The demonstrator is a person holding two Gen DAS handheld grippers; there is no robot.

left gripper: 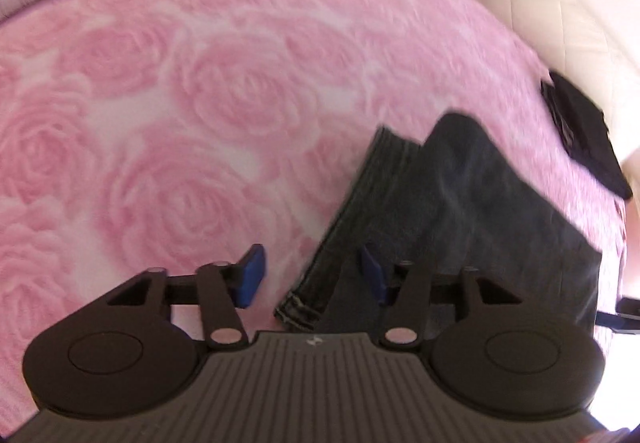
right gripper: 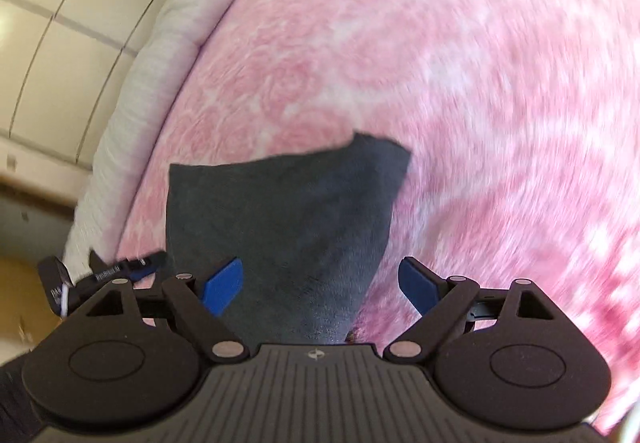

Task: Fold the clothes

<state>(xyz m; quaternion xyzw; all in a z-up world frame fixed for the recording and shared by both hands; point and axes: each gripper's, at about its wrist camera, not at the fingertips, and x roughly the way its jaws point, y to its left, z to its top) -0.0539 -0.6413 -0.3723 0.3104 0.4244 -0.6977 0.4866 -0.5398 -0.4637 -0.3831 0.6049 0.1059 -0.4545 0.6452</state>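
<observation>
On the bed (left gripper: 200,83), in the left view, jeans (left gripper: 460,211) lie folded just right of the spread, empty left gripper (left gripper: 316,275); denim looks heavy and floppy, best pinched at the stitched hem. A dark item near the bed's right edge is unclear.

Right view: jeans (right gripper: 288,211) reach under the wide-spread, empty right gripper (right gripper: 322,287); blur hides detail.

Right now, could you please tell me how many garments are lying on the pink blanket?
2: dark jeans just ahead of the left fingers, and a black garment at the blanket's far right edge. Others may lie out of view.
</observation>
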